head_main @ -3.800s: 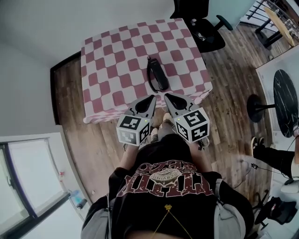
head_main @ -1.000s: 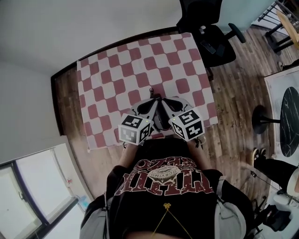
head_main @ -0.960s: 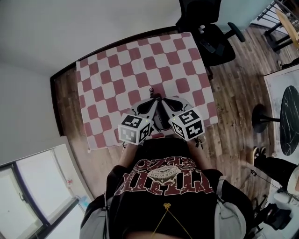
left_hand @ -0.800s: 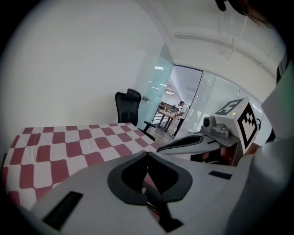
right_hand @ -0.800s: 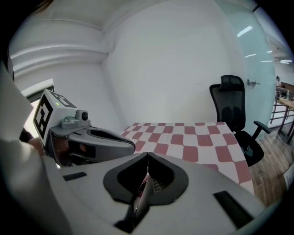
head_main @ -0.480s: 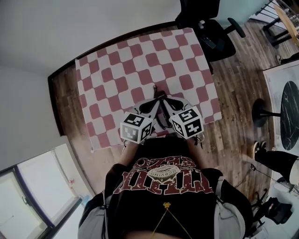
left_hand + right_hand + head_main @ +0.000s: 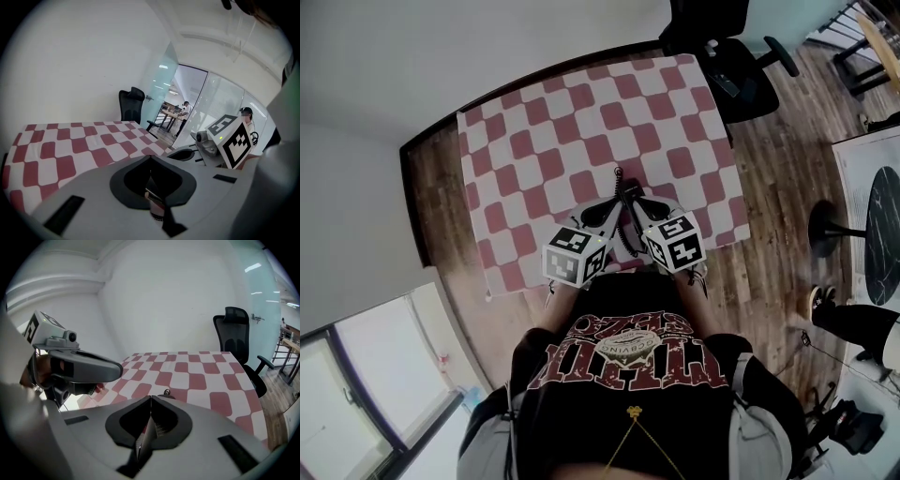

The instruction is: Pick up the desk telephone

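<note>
The black desk telephone (image 7: 625, 234) lies on the red-and-white checked tablecloth (image 7: 553, 131) near the table's front edge. Both grippers are over it and hide most of it. Its curled cord (image 7: 620, 178) sticks out past their tips, also seen as a small loop (image 7: 166, 392) in the right gripper view. My left gripper (image 7: 614, 209) (image 7: 150, 157) is shut, tips meeting, with nothing between them. My right gripper (image 7: 635, 202) (image 7: 151, 397) is shut too, right beside the left. A meshed bit of the phone (image 7: 161, 427) shows below its jaws.
A black office chair (image 7: 736, 61) (image 7: 236, 333) stands at the table's far right corner. Wood floor (image 7: 769, 178) runs along the right side, with a round dark table (image 7: 886, 220) and a person's legs (image 7: 853, 319) there.
Several seconds ago the phone lay in full view ahead of both grippers. They have since moved forward over it, and in the last second the right one has sunk lower.
</note>
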Demonstrator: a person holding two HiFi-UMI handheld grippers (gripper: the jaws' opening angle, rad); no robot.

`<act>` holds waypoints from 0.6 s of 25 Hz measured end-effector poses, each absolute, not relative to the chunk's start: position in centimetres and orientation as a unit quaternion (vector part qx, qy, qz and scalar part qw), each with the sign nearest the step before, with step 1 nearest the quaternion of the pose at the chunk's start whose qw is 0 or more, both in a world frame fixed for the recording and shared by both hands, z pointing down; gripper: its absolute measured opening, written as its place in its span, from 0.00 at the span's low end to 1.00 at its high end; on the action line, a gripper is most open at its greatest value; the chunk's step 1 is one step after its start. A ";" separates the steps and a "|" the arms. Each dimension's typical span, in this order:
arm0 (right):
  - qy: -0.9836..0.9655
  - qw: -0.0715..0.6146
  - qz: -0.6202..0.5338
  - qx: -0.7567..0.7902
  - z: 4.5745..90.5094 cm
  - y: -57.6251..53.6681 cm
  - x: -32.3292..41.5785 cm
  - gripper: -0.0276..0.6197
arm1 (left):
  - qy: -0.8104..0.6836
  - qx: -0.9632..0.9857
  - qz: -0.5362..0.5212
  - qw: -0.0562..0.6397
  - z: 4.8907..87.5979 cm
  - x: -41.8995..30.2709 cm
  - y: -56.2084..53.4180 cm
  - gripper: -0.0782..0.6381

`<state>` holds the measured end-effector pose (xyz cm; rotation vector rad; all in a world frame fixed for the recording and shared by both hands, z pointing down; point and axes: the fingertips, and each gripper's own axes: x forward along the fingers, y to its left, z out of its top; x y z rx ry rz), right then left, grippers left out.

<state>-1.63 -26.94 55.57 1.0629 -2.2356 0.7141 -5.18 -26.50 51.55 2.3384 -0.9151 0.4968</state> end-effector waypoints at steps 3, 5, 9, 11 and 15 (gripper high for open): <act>-0.829 0.294 0.267 0.393 56.9 -26.8 -1.6 0.07 | -0.348 0.874 0.183 0.287 51.5 -5.6 -26.6 0.12; -0.826 0.306 0.267 0.391 57.8 -26.6 -1.6 0.07 | -0.352 0.873 0.181 0.286 51.4 -5.8 -26.6 0.12; -0.822 0.323 0.268 0.384 59.2 -26.4 -1.7 0.07 | -0.359 0.869 0.182 0.287 51.4 -6.4 -26.5 0.12; -0.821 0.328 0.268 0.383 59.6 -26.4 -1.8 0.07 | -0.362 0.868 0.183 0.288 51.4 -6.7 -26.5 0.12; -0.819 0.335 0.263 0.386 60.2 -26.6 -1.8 0.07 | -0.366 0.865 0.180 0.292 51.5 -7.1 -26.5 0.12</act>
